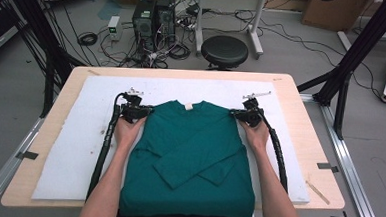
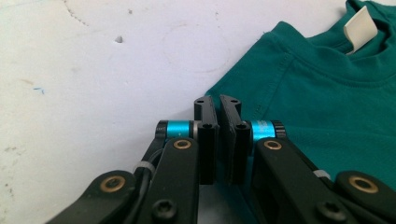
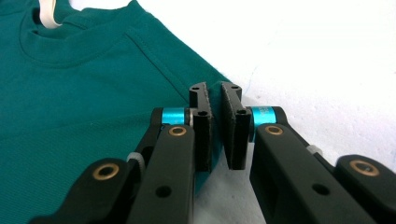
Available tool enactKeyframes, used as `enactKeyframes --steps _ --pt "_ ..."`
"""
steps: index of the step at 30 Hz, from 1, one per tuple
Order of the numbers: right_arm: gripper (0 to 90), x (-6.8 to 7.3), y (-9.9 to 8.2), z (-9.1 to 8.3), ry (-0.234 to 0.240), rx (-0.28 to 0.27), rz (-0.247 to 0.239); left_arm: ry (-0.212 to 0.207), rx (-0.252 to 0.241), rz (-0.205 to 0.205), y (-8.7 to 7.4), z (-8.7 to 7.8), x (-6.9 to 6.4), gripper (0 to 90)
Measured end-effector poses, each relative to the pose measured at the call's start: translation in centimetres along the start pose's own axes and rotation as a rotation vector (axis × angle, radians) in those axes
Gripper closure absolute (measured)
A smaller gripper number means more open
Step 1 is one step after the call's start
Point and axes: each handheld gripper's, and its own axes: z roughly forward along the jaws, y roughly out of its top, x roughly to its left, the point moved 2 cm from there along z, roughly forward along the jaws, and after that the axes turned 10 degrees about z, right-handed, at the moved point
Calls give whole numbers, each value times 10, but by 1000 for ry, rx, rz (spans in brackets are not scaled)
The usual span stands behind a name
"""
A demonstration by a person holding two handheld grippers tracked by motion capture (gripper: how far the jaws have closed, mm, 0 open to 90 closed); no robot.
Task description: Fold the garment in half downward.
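1. Both grippers sit at the far corners of a green shirt (image 1: pixel 191 153), one at each shoulder, as the high view shows.
2. Left gripper (image 1: pixel 139 112) has its jaws pressed together on the shoulder edge of the shirt (image 2: pixel 322 93); in the left gripper view (image 2: pixel 218 105) the green cloth runs in between the two black pads, with hardly any gap left.
3. Right gripper (image 1: pixel 244 116) is likewise clamped on the opposite shoulder edge; in the right gripper view (image 3: pixel 215 93) a fold of the green fabric (image 3: pixel 93 93) stands pinched between its pads.
4. Each gripper is held in one of the person's hands, the left hand (image 1: pixel 128 130) and the right hand (image 1: pixel 256 136), with the forearms coming in from the near edge along either side of the shirt.
5. The shirt lies flat, neck away from the person, on a white foam sheet (image 1: pixel 79 147) that covers most of a wooden table (image 1: pixel 56 106).
6. Its sleeves are folded inward and cross over the body of the shirt; the hem hangs at the near edge of the table.
7. A pale label (image 1: pixel 188 106) shows inside the collar, between the two grippers.
8. A black cable (image 1: pixel 105 144) trails from the left gripper along the foam toward the person.
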Motion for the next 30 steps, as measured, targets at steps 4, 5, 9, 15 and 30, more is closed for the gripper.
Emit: enactKeyframes --steps 4,5,9,15,30 --pt "850 6 2 -4 -40 7 -26 -3 -6 -2 3 -5 0 859" --pt "851 7 4 -6 -40 0 -33 -6 -12 -4 4 -7 0 858" --pt "853 12 11 -20 -19 -34 -28 -8 -58 -17 12 -17 0 860" --pt "856 19 25 -37 -13 -67 -30 6 -81 3 28 -30 -1 861" --pt "856 28 64 -65 2 -158 -17 5 -209 12 75 -52 6 860"
